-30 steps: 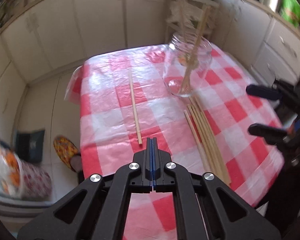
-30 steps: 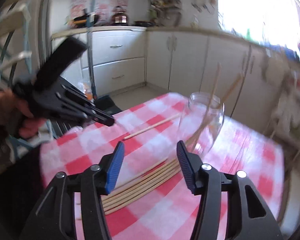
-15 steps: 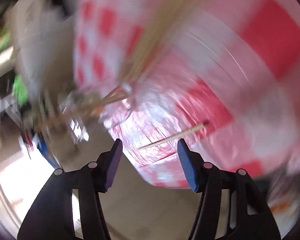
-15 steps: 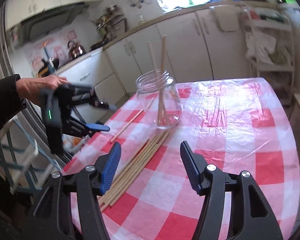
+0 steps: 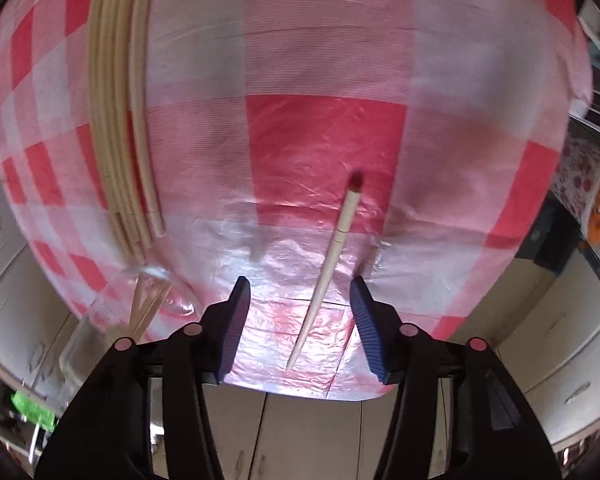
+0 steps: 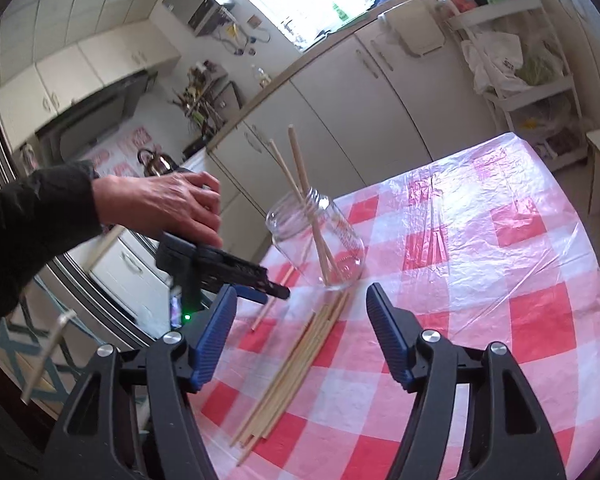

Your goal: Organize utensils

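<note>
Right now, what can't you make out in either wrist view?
- Left wrist: glass jar blurred, partly behind left gripper; contents unclear.
- Left wrist: whether single chopstick touches the pads.
- Right wrist: chopstick bundle count, sticks overlapping.
- Right wrist: single chopstick's far end behind left gripper.

Both wrist views share the table (image 5: 480, 80) (image 6: 540, 320).

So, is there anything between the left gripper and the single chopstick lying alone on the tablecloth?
Nothing visible. The single chopstick lies alone on the tablecloth, framed between the open jaws of the left gripper. The bundle of chopsticks lies off to the side.
</note>
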Demonstrator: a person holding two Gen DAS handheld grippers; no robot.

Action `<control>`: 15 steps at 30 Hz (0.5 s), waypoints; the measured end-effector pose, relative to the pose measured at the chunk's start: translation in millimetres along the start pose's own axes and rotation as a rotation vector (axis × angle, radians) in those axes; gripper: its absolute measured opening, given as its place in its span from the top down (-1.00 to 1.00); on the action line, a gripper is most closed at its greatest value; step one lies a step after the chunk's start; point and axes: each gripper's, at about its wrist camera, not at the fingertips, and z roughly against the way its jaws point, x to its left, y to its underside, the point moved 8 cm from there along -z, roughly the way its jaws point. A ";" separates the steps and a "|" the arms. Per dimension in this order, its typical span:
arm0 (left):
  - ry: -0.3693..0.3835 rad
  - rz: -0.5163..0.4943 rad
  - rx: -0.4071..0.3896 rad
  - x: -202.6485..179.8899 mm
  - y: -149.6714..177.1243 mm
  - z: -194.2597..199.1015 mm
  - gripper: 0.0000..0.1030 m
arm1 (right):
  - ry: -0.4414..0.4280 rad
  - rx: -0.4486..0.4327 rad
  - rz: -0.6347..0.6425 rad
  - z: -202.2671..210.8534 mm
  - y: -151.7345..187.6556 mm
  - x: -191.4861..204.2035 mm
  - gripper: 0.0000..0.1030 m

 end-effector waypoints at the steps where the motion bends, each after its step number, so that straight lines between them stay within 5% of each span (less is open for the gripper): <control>1: 0.027 -0.019 -0.012 -0.9 0.7 0.8 0.21 | -0.008 -0.006 -0.013 1.7 -2.3 -0.6 -0.27; 6: 0.086 -0.096 -0.038 -1.2 2.0 2.0 0.89 | -0.041 -0.055 -0.093 16.0 -16.4 -9.0 -0.29; 11: 0.049 -0.068 -0.043 6.4 0.7 8.0 0.91 | -0.046 -0.086 -0.147 25.6 -24.6 -18.2 -0.32; 15: -0.016 0.109 -0.026 30.9 -10.0 23.4 0.91 | -0.054 -0.091 -0.152 29.1 -26.9 -18.0 -0.32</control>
